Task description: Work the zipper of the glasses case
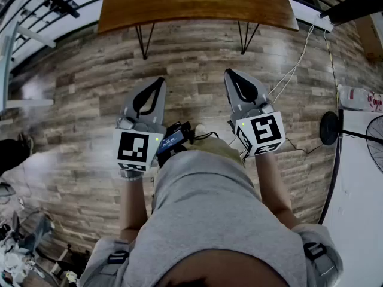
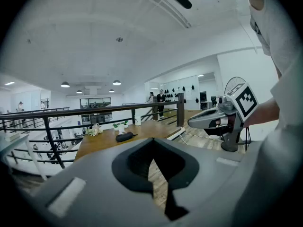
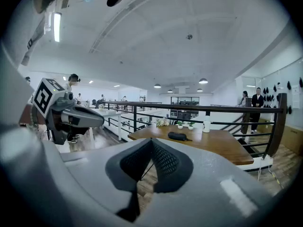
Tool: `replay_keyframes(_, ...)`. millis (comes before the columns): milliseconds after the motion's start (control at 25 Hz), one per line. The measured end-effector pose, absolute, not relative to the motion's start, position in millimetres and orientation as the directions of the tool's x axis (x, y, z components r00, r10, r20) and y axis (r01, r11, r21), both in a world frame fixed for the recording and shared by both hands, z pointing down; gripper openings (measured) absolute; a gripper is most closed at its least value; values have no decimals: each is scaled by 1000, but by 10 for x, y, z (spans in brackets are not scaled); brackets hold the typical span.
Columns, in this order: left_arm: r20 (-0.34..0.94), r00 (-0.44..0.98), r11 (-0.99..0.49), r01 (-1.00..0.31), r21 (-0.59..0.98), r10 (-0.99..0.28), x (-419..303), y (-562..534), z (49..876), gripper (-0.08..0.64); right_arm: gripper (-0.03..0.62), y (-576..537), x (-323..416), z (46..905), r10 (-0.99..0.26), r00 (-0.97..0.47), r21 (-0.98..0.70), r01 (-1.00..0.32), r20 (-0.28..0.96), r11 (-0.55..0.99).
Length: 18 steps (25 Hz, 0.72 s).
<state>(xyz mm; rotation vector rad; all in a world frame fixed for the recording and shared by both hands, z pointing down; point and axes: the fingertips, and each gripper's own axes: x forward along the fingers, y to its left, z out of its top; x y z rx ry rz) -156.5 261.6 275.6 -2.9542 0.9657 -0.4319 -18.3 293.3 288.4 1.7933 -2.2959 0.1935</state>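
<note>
Contact was lacking: the grey left gripper (image 1: 160,82) and right gripper (image 1: 229,75) were held shut and empty, far from the small dark oval glasses case (image 3: 177,136) on the brown wooden worktop (image 1: 197,8). The case was judged light and semi-stiff, best pinched by its zipper pull.

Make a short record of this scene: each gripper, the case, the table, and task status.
left gripper: shut, empty, held above the floor
right gripper: shut, empty, held above the floor
case: lying on the table, nothing touching it
table: wooden, ahead of the person, out past both grippers
status: not begun
</note>
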Motion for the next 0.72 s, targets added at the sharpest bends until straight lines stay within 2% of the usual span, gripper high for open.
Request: replay_keyframes(720, 260, 771, -810, -580, -89, -581, -1550, 2637, 2765, 14, 2, 2959, -211, 2909, -936, -238, 29, -967, 259, 254)
